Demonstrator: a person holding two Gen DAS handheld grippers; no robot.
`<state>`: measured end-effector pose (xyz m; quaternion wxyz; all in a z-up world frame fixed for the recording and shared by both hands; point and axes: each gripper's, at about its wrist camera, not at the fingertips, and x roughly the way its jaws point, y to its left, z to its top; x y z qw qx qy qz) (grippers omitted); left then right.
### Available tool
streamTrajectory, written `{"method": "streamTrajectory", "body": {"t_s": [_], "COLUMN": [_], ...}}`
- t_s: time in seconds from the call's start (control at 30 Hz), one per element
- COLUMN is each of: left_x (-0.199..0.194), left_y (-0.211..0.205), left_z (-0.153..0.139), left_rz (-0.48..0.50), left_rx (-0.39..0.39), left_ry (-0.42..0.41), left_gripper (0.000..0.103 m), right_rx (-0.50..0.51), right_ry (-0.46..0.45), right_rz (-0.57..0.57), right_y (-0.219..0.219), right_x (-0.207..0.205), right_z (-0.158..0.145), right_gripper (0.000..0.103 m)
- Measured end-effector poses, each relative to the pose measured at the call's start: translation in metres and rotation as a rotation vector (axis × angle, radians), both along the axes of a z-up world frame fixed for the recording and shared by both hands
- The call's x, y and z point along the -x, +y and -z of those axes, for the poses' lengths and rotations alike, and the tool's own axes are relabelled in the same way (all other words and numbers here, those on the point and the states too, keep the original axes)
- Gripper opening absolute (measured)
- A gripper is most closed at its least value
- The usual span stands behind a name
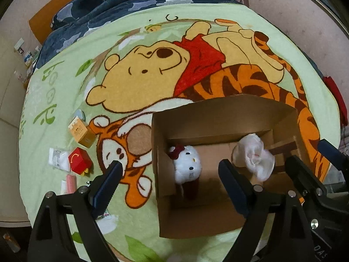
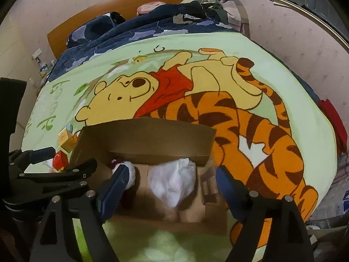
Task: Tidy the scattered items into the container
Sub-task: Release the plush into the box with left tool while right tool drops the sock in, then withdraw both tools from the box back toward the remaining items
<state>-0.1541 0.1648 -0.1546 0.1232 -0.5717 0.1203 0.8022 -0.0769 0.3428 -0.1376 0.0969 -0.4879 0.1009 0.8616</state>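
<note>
Both drops in the box (image 1: 218,113): left gripper (image 1: 172,168) and right gripper (image 2: 172,172) gape empty; swing to the red carton (image 1: 79,159) at nine o'clock

White bundle (image 2: 172,185) blurred; plush toy (image 2: 130,170) half hidden behind tool finger.

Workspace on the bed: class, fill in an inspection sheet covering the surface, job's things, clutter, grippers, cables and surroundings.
Surface: cartoon blanket spread over a bed.
Job's things: open cardboard box holds a white cat plush and a white plastic bag; orange box, red box, white packet and pink tube lie outside it, to its left.
Clutter: nothing seen.
Grippers: left gripper and right gripper open, empty, above the box.
Cables: nothing seen.
Surroundings: dark quilt, wooden headboard, pink wall.
</note>
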Motion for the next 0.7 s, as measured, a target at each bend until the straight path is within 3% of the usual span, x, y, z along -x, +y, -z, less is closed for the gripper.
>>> {"method": "streamTrajectory", "body": {"t_s": [0.43,0.7], "left_x": [-0.012,-0.038], "left_y": [-0.006,-0.056], "left_z": [-0.027,-0.051], "left_rz": [0.014,-0.063], "left_rx": [-0.014,-0.056], "left_ry": [0.056,0.065], "left_gripper": [0.09,0.091], "right_rx": [-0.008,0.028], "right_ry": [0.037,0.096], "right_rz": [0.006,-0.059], "right_y": [-0.008,-0.05], "right_x": [-0.014,-0.031], "right_z": [-0.025,-0.056], "right_gripper": [0.084,0.084]}}
